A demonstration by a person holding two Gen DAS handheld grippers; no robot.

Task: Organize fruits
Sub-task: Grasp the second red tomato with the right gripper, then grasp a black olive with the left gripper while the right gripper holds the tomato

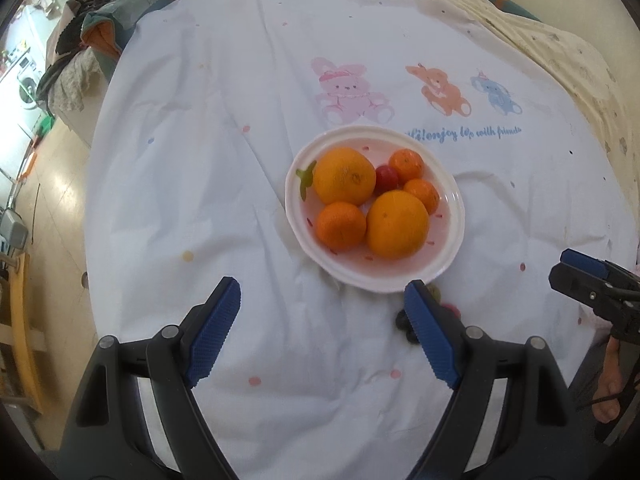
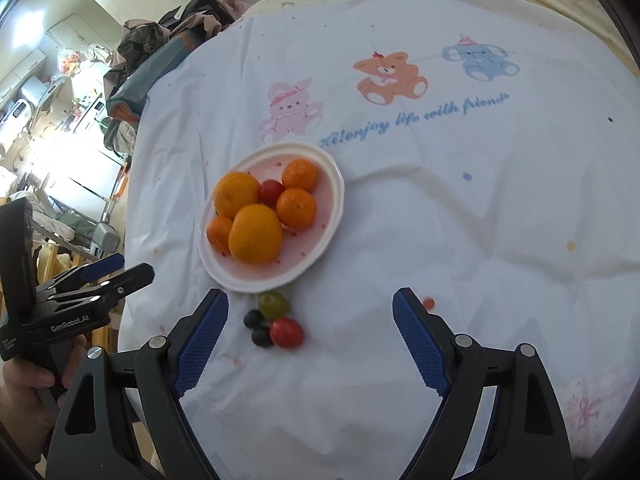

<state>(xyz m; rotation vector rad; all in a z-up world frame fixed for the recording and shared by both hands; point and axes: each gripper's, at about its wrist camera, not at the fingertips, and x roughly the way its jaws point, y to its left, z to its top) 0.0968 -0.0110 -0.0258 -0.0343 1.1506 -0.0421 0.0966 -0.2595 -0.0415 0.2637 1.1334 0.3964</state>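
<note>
A white plate on the white cloth holds two large oranges, three small mandarins and a red cherry tomato. Just in front of the plate lie a green grape, two blueberries and a second cherry tomato; my left finger mostly hides them in the left wrist view. My left gripper is open and empty, just short of the plate. My right gripper is open and empty, with the loose fruits between its fingers.
The white cloth with printed bears covers a round table. Piled clothes sit at its far left edge. A room with appliances lies beyond on the left. The right gripper shows at the right edge of the left wrist view.
</note>
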